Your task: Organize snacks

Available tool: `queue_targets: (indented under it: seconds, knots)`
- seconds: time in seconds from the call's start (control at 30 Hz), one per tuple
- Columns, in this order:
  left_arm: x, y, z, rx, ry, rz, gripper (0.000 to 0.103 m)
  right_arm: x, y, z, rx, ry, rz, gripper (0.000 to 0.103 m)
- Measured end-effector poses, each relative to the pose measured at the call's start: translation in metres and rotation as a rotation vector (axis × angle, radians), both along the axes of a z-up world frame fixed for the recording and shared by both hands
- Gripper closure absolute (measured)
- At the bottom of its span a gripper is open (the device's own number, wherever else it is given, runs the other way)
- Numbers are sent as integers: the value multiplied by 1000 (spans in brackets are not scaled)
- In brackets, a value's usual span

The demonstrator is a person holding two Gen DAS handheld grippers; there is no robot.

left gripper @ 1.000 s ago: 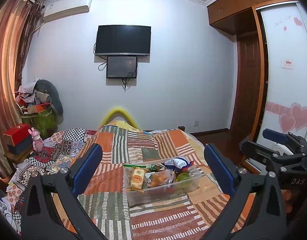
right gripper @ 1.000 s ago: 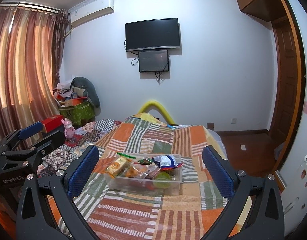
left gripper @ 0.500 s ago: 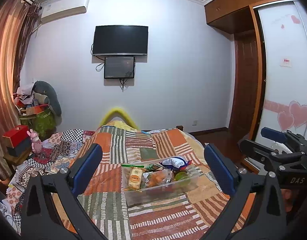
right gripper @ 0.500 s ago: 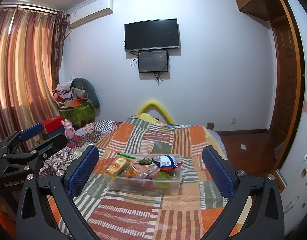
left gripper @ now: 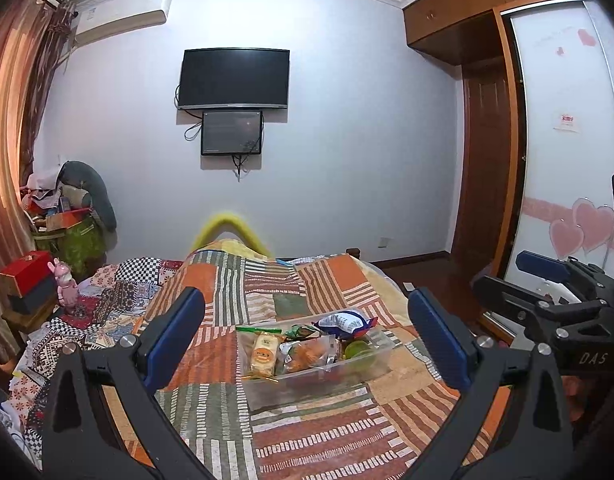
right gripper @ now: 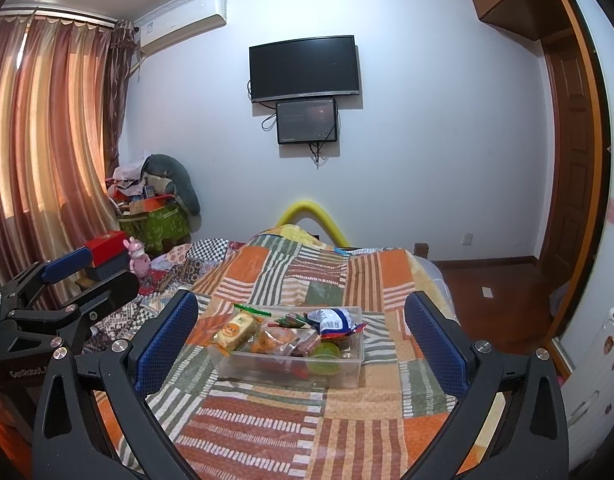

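Observation:
A clear plastic bin (left gripper: 371, 364) (right gripper: 349, 376) full of snacks sits on the patchwork quilt of a bed. In it are a yellow cracker pack (left gripper: 263, 354) (right gripper: 237, 328), an orange snack bag (left gripper: 307, 354), a blue-and-white bag (left gripper: 345, 322) (right gripper: 335, 320) and a green round item (left gripper: 355, 348) (right gripper: 327, 360). My left gripper (left gripper: 307, 340) is open and empty, held short of the bin. My right gripper (right gripper: 301, 340) is open and empty, also short of it. Each gripper shows at the edge of the other's view.
The bed's quilt (right gripper: 267, 420) spreads in front of the bin. A pink toy (right gripper: 137, 258) and a red box (right gripper: 107, 244) stand at the left. A wardrobe (left gripper: 567, 160) and door are at the right, a TV (right gripper: 303, 68) on the far wall.
Both views have shifted slightly; the bin sits a little more centred between the fingers. Both grippers stay open and empty.

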State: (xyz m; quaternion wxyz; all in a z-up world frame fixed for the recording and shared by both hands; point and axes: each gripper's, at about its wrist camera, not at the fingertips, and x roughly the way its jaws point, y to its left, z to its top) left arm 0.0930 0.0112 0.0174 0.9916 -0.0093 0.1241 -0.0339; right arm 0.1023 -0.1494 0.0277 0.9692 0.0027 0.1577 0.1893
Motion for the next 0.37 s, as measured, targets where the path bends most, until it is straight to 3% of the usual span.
queue_targets:
  seconds: [0.37]
  knots:
    - [3, 4, -4, -11, 23, -9, 0, 1, 3, -2, 0, 9, 3, 0]
